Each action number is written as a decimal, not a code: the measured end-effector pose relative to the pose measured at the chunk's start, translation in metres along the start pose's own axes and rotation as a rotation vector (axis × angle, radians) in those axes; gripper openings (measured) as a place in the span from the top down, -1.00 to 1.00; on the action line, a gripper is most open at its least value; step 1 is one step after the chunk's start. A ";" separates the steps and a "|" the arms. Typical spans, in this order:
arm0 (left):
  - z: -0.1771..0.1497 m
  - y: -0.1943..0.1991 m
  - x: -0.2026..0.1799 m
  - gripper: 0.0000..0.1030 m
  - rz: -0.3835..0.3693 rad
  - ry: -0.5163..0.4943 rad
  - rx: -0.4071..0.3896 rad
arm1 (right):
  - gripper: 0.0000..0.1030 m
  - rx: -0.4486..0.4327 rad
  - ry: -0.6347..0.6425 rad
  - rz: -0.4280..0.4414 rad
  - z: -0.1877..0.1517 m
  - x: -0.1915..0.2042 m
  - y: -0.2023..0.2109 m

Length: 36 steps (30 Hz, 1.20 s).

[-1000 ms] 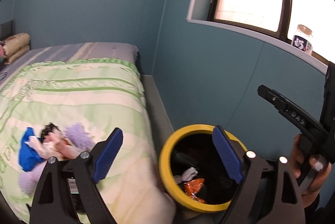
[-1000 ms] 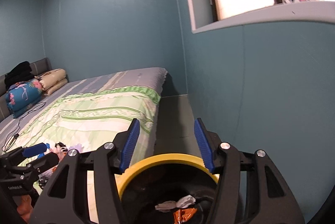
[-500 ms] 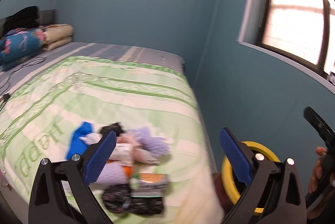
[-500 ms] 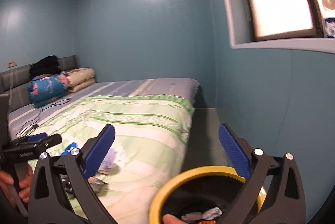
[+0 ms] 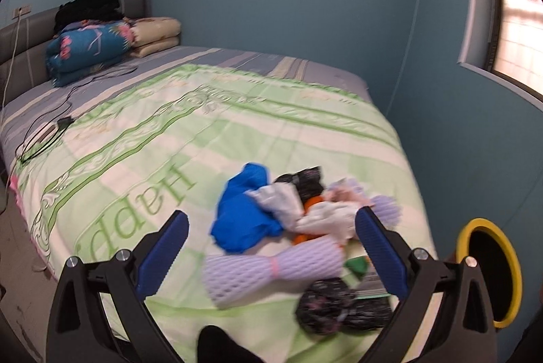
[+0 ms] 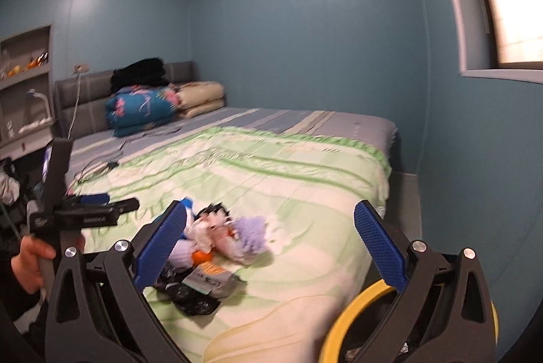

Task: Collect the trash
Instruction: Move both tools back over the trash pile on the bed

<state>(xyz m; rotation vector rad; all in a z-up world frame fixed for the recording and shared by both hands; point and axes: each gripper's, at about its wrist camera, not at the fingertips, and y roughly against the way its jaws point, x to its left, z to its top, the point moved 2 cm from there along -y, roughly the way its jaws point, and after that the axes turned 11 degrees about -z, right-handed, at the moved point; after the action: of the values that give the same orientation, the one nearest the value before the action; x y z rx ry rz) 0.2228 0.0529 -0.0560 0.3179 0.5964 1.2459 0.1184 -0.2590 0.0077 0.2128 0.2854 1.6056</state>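
Trash pile point(image 5: 298, 234) is sitting on the bed point(image 5: 176, 132), near the foot edge, and the bin point(image 5: 488, 271) is down on the floor at about 3 o'clock from it, in the gap between bed and wall.

Handling-wise this all looks featherweight and squishy. The foam net point(image 5: 271, 271) at the 6 o'clock side of the pile is probably the easiest grab: it's going to compress a lot, so I'd be pinching it at the cinched waist in the middle, where it's already narrow. The blue bag point(image 5: 244, 217) at 9 o'clock is thin film, likely slippery and floppy, so bunching a fold is better than nipping an edge. The black bag point(image 5: 339, 305) at 5 o'clock looks crinkly and loose too. The white tissue point(image 5: 295, 210) in the center is soft and could tear or shed if pulled. Nothing here looks fragile or heavy. The main risk, I'd guess, is dragging neighbors along, since everything is tangled together.

Left gripper point(image 5: 271, 254) is tilting down over the pile, jaws having just been opening and now spread fully wide with nothing held; the foam net is lying below the gap, untouched. Right gripper point(image 6: 271, 244) is sitting flatter, looking across the bed with the bin rim under its right side, jaws also just opened all the way and empty. In the right view, the hand point(image 6: 30, 264) is gripping the left tool's handle at 9 o'clock.
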 end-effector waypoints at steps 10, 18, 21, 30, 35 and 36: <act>-0.007 -0.032 0.045 -0.84 0.053 0.068 0.031 | -0.84 -0.018 0.197 0.079 -0.057 0.064 -0.012; -0.003 -0.075 0.062 -0.84 0.070 0.072 0.092 | -0.84 0.018 0.380 0.165 -0.095 0.133 -0.037; -0.003 -0.089 0.067 -0.84 0.074 0.065 0.119 | -0.83 0.045 0.424 0.209 -0.106 0.154 -0.046; -0.013 -0.116 0.086 -0.84 0.036 0.124 0.177 | -0.83 0.102 0.471 0.225 -0.120 0.183 -0.064; -0.016 -0.123 0.090 -0.84 0.016 0.130 0.189 | -0.83 0.121 0.476 0.209 -0.125 0.187 -0.072; -0.017 -0.124 0.090 -0.84 0.014 0.128 0.191 | -0.82 0.127 0.479 0.206 -0.127 0.188 -0.074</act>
<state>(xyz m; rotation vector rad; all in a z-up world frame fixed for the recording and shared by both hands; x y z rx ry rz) 0.3285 0.0991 -0.1583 0.4041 0.8269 1.2310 0.1395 -0.0754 -0.1426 -0.0528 0.7559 1.8326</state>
